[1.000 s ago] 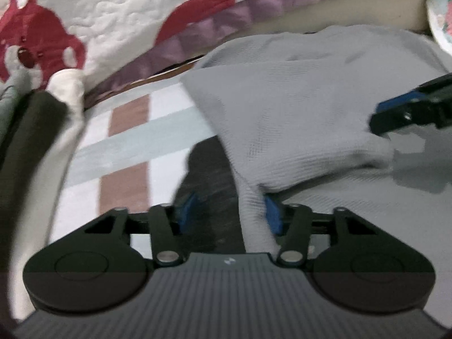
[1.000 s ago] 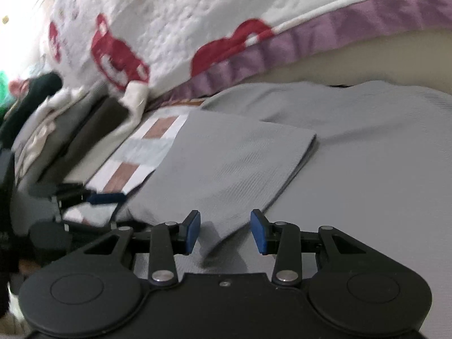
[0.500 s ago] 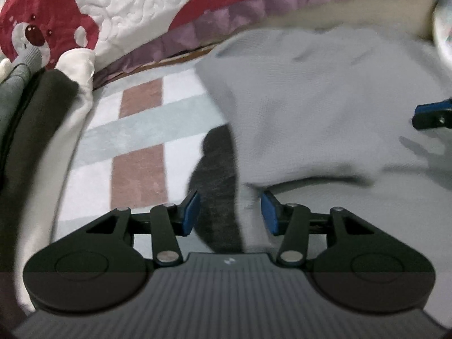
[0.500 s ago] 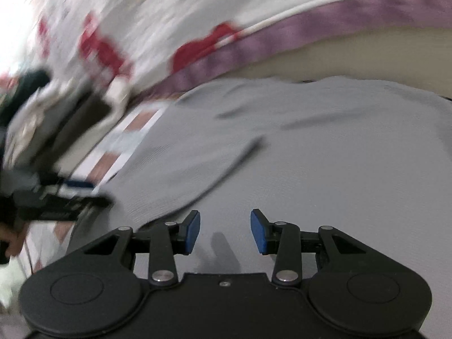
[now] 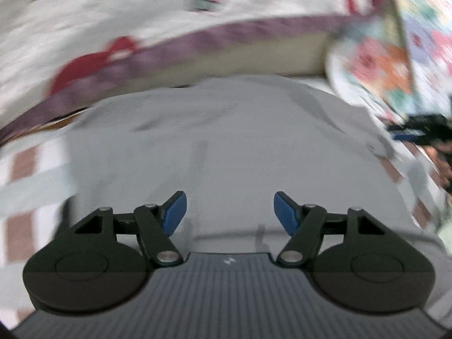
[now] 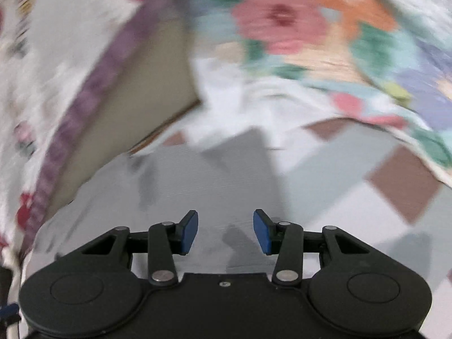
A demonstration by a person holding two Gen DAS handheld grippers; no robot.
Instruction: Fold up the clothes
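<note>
A grey knit garment point(image 5: 226, 147) lies spread on a checked blanket. My left gripper point(image 5: 229, 213) is open and empty above the garment's near part. My right gripper point(image 6: 225, 231) is open and empty over the garment's right side point(image 6: 203, 186), near its far right corner. The right gripper also shows in the left wrist view point(image 5: 415, 132) at the far right edge. Both views are blurred by motion.
The checked blanket point(image 6: 395, 180) with brown and pale squares lies under the garment. A quilt with red bears and a purple border point(image 5: 180, 48) hangs behind. A floral quilt point(image 6: 325, 42) lies at the right.
Both grippers have swung to the right. The left gripper has opened wider and now sits over the garment's middle. The folded-over sleeve is out of the right view.
</note>
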